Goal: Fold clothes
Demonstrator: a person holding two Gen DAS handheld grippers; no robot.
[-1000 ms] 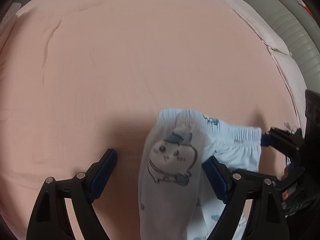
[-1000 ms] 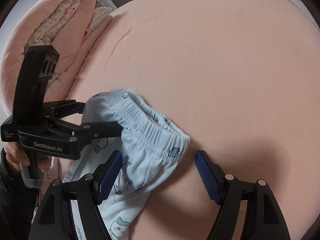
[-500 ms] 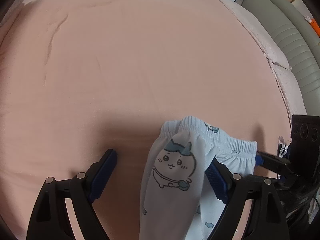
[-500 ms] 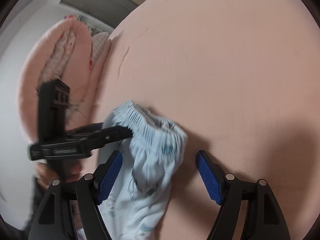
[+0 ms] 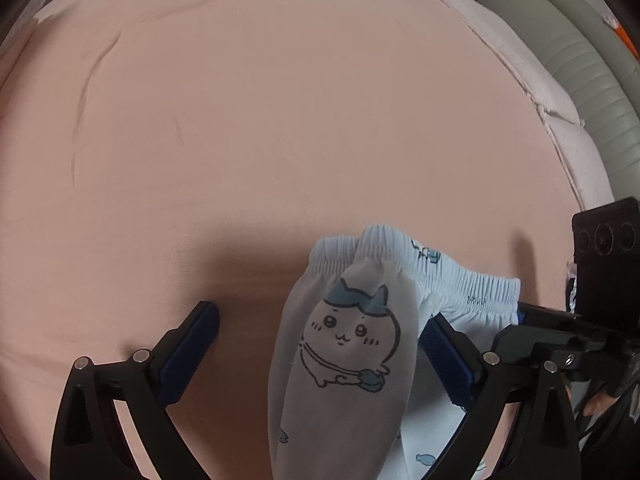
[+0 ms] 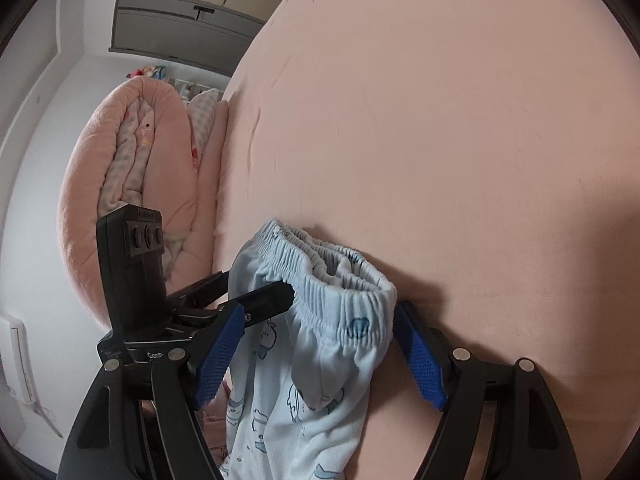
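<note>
Light blue children's pants (image 5: 348,344) with a cartoon cat print hang over the pink bed sheet (image 5: 280,120), one leg trailing toward the camera. My left gripper (image 5: 320,314) is open, and the pants lie between its fingers against the right pad. At the right, my right gripper (image 5: 524,314) touches the end of the elastic waistband. In the right wrist view the pants (image 6: 320,360) hang between the wide-open fingers of my right gripper (image 6: 320,310). The left gripper (image 6: 256,286) meets the waistband from the left, one finger at the elastic. Whether any finger sits inside the waistband is hidden.
The pink bed sheet (image 6: 440,120) spreads wide beyond the pants. A rolled pink quilt (image 6: 132,184) lies past the bed's left edge, with a grey cabinet (image 6: 180,28) behind it. A grey padded headboard (image 5: 580,64) borders the bed on the right.
Both grippers have tipped upward with the pants between their fingers. The right wrist view now takes in the wall, the cabinet and the quilt. Both pairs of fingers stay wide apart.
</note>
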